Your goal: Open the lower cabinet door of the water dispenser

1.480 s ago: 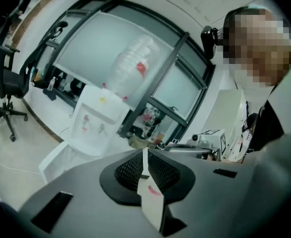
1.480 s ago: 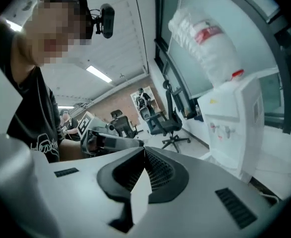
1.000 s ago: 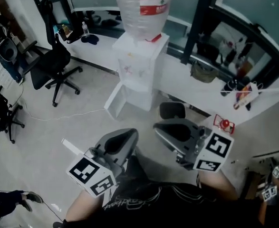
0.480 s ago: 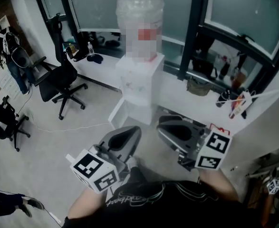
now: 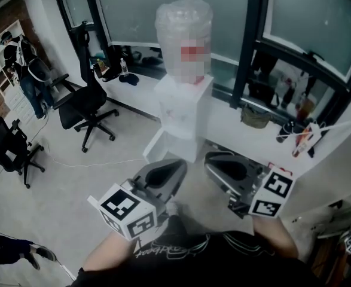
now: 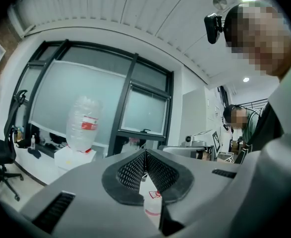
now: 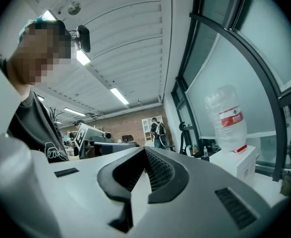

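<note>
The white water dispenser (image 5: 186, 109) stands against the window counter, with a clear bottle (image 5: 184, 26) upside down on top. Its lower cabinet door (image 5: 153, 144) hangs swung out to the left. Both grippers float level in front of me, short of the dispenser and touching nothing. My left gripper (image 5: 174, 167) is shut and empty, its ribbed pads meeting in the left gripper view (image 6: 145, 155). My right gripper (image 5: 216, 159) is likewise shut with nothing held (image 7: 145, 152). The dispenser also shows far off in the gripper views (image 6: 72, 158) (image 7: 238, 163).
A black office chair (image 5: 87, 103) stands left of the dispenser, another (image 5: 8, 143) farther left. A white counter (image 5: 235, 130) runs under the windows, with a bag (image 5: 256, 117) and small items on it. A person (image 5: 29, 75) stands by shelves at far left. A cable (image 5: 97, 161) lies on the floor.
Both grippers have risen and sit a little farther right in the head view. The view has tilted up, showing more window. The jaws stayed shut and the door stayed swung out.
</note>
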Demonstrator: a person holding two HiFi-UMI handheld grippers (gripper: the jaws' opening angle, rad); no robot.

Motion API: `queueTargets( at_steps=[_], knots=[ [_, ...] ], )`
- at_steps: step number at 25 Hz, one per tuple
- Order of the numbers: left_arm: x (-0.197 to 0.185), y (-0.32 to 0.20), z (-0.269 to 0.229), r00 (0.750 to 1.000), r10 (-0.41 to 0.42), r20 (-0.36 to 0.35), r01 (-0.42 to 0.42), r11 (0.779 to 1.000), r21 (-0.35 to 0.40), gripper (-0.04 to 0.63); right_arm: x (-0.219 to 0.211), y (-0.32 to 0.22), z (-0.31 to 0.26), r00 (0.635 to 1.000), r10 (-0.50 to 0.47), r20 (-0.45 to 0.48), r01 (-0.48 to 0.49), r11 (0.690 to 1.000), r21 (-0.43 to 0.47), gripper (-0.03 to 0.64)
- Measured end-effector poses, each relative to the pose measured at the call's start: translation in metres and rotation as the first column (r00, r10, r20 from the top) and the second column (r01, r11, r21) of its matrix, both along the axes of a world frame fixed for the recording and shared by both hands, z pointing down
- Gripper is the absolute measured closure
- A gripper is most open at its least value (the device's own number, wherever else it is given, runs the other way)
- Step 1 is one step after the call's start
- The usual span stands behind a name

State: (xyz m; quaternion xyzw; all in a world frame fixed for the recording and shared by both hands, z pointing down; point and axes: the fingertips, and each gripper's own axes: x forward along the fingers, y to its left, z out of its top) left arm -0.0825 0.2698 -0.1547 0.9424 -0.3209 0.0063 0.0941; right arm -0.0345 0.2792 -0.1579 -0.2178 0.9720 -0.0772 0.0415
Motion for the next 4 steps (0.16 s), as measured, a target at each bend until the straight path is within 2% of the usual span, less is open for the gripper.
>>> queueTargets(
  at_steps=[4],
  knots=[
    [0.002, 0.0027, -0.0025, 1.0, 0.001, 0.005, -0.001, 1.0, 0.011, 0.592, 0.0006, 0.0014, -0.001, 1.0, 0.001, 0.001, -0.001, 1.0, 0.007, 0.603]
  ],
)
